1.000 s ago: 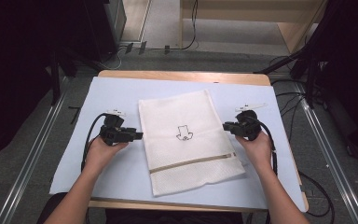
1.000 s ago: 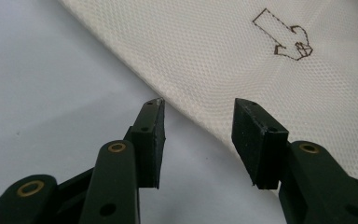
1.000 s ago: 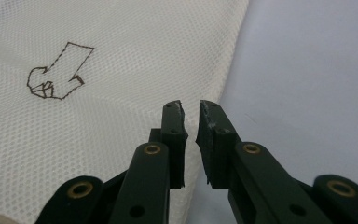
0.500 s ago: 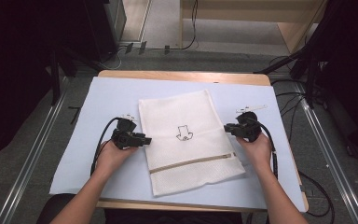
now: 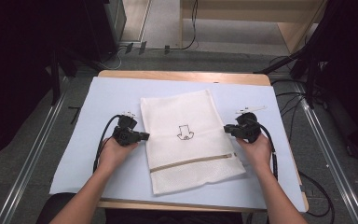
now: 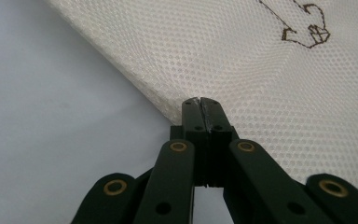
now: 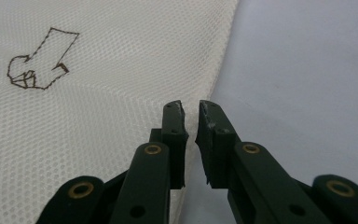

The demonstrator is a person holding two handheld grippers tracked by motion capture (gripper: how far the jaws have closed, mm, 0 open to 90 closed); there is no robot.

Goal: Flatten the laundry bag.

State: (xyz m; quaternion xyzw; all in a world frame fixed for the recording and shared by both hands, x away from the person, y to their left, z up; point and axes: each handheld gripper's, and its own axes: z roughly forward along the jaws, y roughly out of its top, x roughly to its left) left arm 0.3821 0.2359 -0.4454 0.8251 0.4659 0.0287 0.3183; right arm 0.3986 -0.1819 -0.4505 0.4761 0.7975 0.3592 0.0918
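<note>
Left gripper view: left gripper jaws had just clenched at mesh laundry bag edge; right gripper jaws slightly parted, grasping nothing.

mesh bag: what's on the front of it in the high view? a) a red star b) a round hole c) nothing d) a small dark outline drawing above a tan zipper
d: the mesh bag shows a small dark outline drawing near its middle, and a tan zipper runs across it nearer the person.
</note>
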